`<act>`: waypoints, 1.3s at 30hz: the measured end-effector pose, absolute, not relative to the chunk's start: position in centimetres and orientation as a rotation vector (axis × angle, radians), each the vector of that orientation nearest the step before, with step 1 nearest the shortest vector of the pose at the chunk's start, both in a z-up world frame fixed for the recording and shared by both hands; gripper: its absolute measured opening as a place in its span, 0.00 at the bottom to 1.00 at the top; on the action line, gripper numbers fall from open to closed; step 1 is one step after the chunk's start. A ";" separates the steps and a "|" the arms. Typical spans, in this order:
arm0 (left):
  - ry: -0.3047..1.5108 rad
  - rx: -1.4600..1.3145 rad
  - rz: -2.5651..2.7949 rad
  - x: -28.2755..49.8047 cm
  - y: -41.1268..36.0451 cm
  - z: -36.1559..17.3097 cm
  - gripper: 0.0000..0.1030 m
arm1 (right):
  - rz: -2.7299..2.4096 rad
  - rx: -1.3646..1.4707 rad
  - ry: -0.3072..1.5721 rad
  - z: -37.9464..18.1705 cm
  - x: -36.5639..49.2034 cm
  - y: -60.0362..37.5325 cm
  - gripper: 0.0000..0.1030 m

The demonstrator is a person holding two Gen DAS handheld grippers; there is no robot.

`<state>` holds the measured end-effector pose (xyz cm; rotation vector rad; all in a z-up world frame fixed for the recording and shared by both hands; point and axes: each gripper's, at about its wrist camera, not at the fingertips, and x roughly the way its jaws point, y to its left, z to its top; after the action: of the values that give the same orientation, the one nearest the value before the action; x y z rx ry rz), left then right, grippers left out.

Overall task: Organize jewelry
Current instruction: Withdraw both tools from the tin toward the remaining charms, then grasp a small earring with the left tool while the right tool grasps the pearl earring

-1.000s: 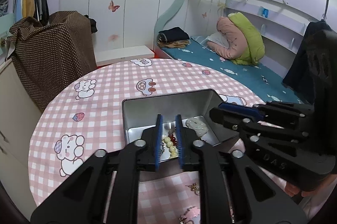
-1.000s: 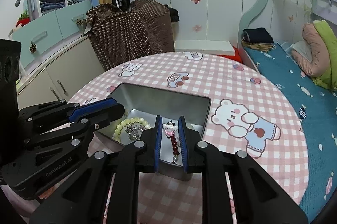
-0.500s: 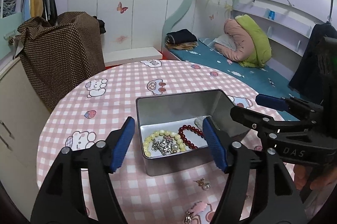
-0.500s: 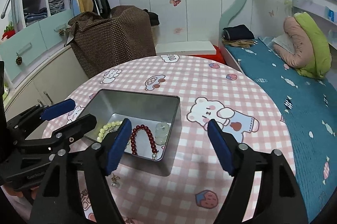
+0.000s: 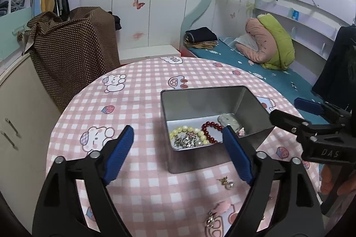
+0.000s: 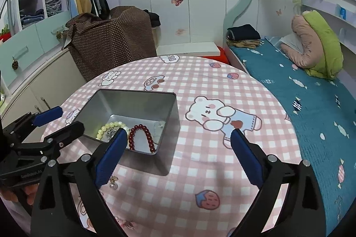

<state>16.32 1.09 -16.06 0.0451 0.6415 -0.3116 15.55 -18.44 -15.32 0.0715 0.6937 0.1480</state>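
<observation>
An open metal tin (image 5: pixel 200 90) stands on the table, also in the right wrist view (image 6: pixel 138 92). Inside lie a yellow bead bracelet (image 5: pixel 189 130), a red bead bracelet (image 5: pixel 211 125), a small silver chain pile (image 5: pixel 184 140) and a pale stone piece (image 5: pixel 229 120). My left gripper (image 5: pixel 177 129) hangs in front of the tin, its jaws opening, its pads touching nothing. My right gripper (image 6: pixel 179 132) is beside the tin's right wall, jaws also opening and empty. A pearl earring (image 5: pixel 228 183) and a pink charm (image 5: pixel 220 208) lie loose on the cloth near me.
The round table wears a pink checked cloth (image 5: pixel 138 103). A teal bed (image 6: pixel 311 92) runs along the right. A brown dotted cover (image 5: pixel 73 47) and a cream cabinet (image 5: pixel 17 107) stand at the left. A hand (image 5: pixel 333 181) holds the right gripper.
Both grippers went from shut on bead bracelets over the tin to wide apart. The bracelets now lie in the tin, and both grippers have drawn back from it.
</observation>
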 end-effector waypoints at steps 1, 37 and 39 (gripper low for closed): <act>0.638 0.044 -0.310 16.1 1.2 -16.1 0.85 | 0.140 0.073 0.698 -15.4 15.4 -18.6 0.92; 0.684 0.102 -0.417 8.4 0.3 -21.4 0.89 | 0.046 0.165 0.524 -18.6 6.1 -19.1 0.93; 0.689 0.098 -0.408 8.5 0.4 -21.6 0.89 | 0.040 0.183 0.538 -19.1 5.9 -19.1 0.93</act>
<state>8.49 0.41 -21.61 0.0983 0.6891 -0.4083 5.89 -19.12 -19.15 0.1834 0.5380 0.0396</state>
